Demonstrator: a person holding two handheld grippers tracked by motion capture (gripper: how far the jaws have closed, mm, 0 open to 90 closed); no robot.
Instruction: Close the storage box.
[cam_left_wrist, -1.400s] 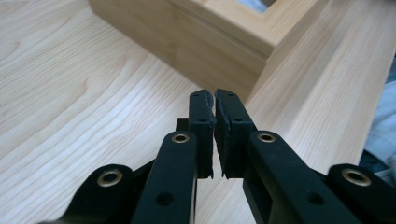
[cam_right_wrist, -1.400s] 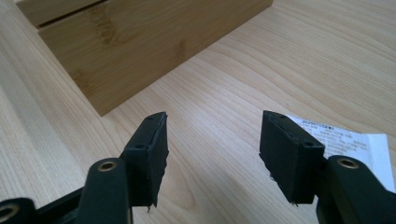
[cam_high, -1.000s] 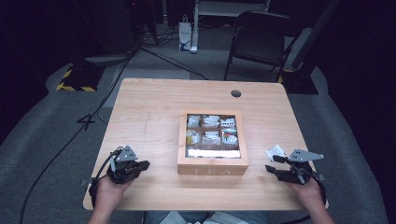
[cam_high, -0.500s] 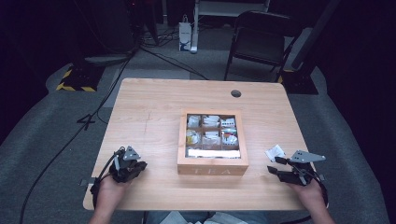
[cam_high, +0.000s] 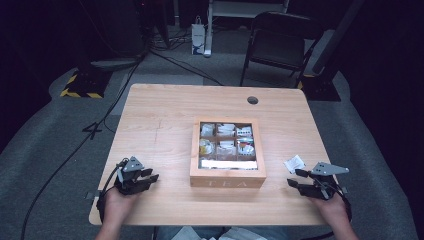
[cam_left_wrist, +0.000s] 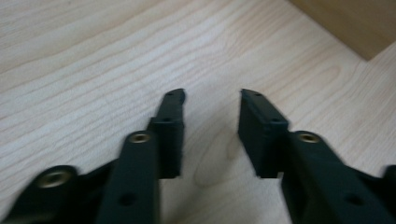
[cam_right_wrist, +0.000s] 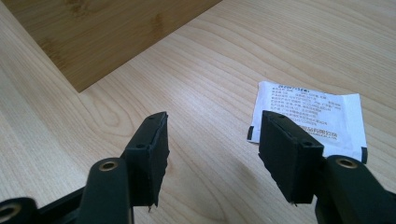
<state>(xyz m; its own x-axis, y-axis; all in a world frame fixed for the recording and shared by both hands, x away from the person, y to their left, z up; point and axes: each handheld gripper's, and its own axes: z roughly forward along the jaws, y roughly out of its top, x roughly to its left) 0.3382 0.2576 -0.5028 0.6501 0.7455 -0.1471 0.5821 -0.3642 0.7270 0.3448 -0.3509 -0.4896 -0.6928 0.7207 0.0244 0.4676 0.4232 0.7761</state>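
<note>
a light wooden table (cam_high: 165, 120) seen from above, with a person's forearms coming in from the bottom edge, each hand holding a black two-jaw claw.

at the left, the left claw (cam_high: 149, 177) rests low over the table near its front left corner, held in the person's left hand (cam_high: 119, 200). it points toward the right, at the box, and is well apart from it. in the left gripper view its jaws stand partly open with a clear gap between them, nothing held, only bare wood grain under them; a corner of the box (cam_left_wrist: 348, 23) shows at the top right.

in the middle of the table sits a square wooden tea box (cam_high: 227, 180), open at the top, the word "tea" on its front wall. it is split into small compartments that hold wrapped tea bags (cam_high: 226, 130), mostly white, some with yellow or red; a long white packet lies across the front row.

at the right, a small white tea packet (cam_high: 294, 163) lies flat on the table just beside the box's right side. the right claw (cam_high: 294, 178) sits just in front of it, held in the right hand (cam_high: 332, 205). in the right gripper view its jaws stand wide open and empty; the packet (cam_right_wrist: 310, 112), printed with small dark text, lies beyond the right-hand jaw, partly hidden by it, while the box wall (cam_right_wrist: 98, 32) fills the upper left.
</note>
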